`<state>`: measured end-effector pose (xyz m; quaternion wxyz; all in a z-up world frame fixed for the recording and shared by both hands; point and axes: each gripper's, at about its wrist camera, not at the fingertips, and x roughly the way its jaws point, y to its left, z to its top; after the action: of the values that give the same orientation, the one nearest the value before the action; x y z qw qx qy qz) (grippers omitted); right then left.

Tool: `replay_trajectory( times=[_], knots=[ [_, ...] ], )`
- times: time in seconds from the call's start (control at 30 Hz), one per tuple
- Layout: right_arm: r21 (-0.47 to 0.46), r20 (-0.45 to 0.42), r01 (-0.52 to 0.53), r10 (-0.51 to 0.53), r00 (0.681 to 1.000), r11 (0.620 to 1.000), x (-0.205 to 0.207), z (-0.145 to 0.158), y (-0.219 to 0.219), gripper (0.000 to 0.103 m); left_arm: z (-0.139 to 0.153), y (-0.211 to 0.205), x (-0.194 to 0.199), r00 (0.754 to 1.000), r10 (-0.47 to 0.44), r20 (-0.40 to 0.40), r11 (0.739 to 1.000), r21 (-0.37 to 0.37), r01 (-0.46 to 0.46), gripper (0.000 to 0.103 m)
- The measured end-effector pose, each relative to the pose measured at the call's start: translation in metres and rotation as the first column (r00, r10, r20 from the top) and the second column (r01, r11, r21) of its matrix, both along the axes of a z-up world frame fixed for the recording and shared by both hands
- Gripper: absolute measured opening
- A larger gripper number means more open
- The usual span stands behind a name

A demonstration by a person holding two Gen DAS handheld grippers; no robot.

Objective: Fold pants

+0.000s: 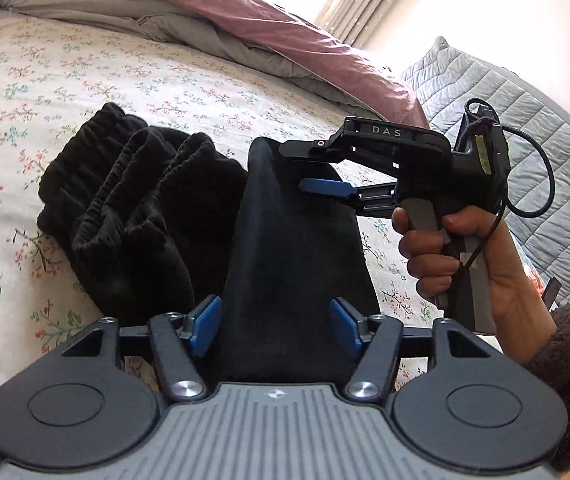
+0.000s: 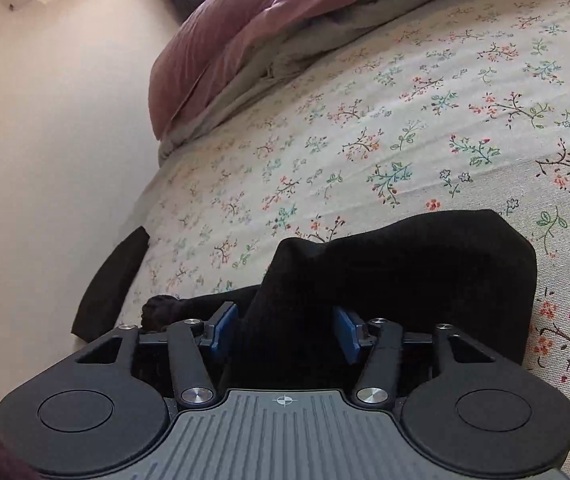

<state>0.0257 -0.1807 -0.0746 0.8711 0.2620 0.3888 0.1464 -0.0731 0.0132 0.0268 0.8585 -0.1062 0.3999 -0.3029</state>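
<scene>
Two hand-held grippers — left, right — open over one black pants.

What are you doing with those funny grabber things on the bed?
A person is folding black pants on a flowery bedsheet, holding a gripper in each hand. The left gripper and the right gripper both stand open over the dark cloth, not pinching it. The elastic waistband lies bunched at one side. A pink quilt is heaped farther back.
</scene>
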Motion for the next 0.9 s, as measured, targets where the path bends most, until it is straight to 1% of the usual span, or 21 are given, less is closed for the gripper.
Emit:
replay_trajectory(
  times=[0.07,0.13,0.23,0.27,0.3,0.33,0.4,0.43,0.47,0.5,0.53,0.6,0.63,0.77,0.9],
  knots=[
    [-0.012,0.006,0.007,-0.007,1.000,1.000,-0.005,0.004,-0.005,0.059,-0.001,-0.004,0.013,1.000,-0.020,0.012,0.999,0.027,0.019,0.072],
    [-0.014,-0.008,0.024,-0.024,1.000,1.000,-0.010,0.004,-0.010,0.059,-0.005,-0.013,0.026,1.000,-0.022,0.007,0.999,0.050,0.021,0.072],
    [-0.025,-0.039,0.037,-0.038,0.999,0.999,-0.018,0.000,-0.016,0.059,-0.014,-0.026,0.047,0.999,-0.010,-0.037,0.998,0.060,0.012,0.070],
    [-0.028,-0.045,0.032,-0.033,0.998,0.999,-0.020,-0.001,-0.016,0.060,-0.016,-0.029,0.051,0.999,-0.010,-0.046,0.998,0.060,0.012,0.067],
    [-0.029,-0.046,0.025,-0.026,0.999,0.999,-0.023,-0.002,-0.017,0.060,-0.018,-0.031,0.054,0.999,-0.006,-0.048,0.998,0.061,0.009,0.062],
    [-0.031,-0.045,0.018,-0.020,0.999,0.999,-0.026,-0.002,-0.017,0.060,-0.020,-0.034,0.057,0.999,-0.003,-0.048,0.998,0.064,0.006,0.059],
    [-0.048,-0.040,0.001,-0.003,0.999,0.999,-0.032,-0.001,-0.016,0.060,-0.023,-0.041,0.062,0.999,0.005,-0.047,0.997,0.073,-0.002,0.049],
    [-0.061,-0.036,-0.007,0.005,0.999,0.998,-0.034,-0.001,-0.015,0.061,-0.025,-0.043,0.063,0.999,0.009,-0.048,0.997,0.075,-0.005,0.045],
    [-0.076,-0.031,-0.017,0.015,0.999,0.997,-0.036,-0.001,-0.014,0.061,-0.027,-0.045,0.066,0.999,0.015,-0.051,0.997,0.078,-0.011,0.039],
    [-0.091,-0.028,-0.026,0.024,0.999,0.996,-0.039,-0.001,-0.013,0.061,-0.029,-0.048,0.068,0.998,0.025,-0.052,0.997,0.080,-0.021,0.027],
    [-0.104,-0.025,-0.031,0.029,0.999,0.994,-0.040,0.000,-0.012,0.062,-0.027,-0.050,0.067,0.998,0.031,-0.051,0.997,0.076,-0.027,0.026],
    [-0.121,-0.015,-0.036,0.034,0.999,0.992,-0.045,0.001,-0.012,0.062,-0.020,-0.052,0.064,0.999,0.030,-0.015,0.996,0.088,-0.029,0.021],
    [-0.126,-0.008,-0.037,0.037,0.999,0.991,-0.047,0.003,-0.012,0.062,-0.011,-0.054,0.061,1.000,0.020,0.022,0.995,0.100,-0.022,0.019],
    [-0.146,0.025,-0.048,0.052,0.998,0.988,-0.053,0.009,-0.009,0.066,0.021,-0.051,0.059,0.995,-0.025,0.096,0.990,0.138,0.011,0.019],
    [-0.147,0.039,-0.059,0.066,0.997,0.987,-0.055,0.011,-0.006,0.066,0.050,-0.032,0.062,0.987,-0.026,0.158,0.985,0.172,-0.002,0.019]
  ],
)
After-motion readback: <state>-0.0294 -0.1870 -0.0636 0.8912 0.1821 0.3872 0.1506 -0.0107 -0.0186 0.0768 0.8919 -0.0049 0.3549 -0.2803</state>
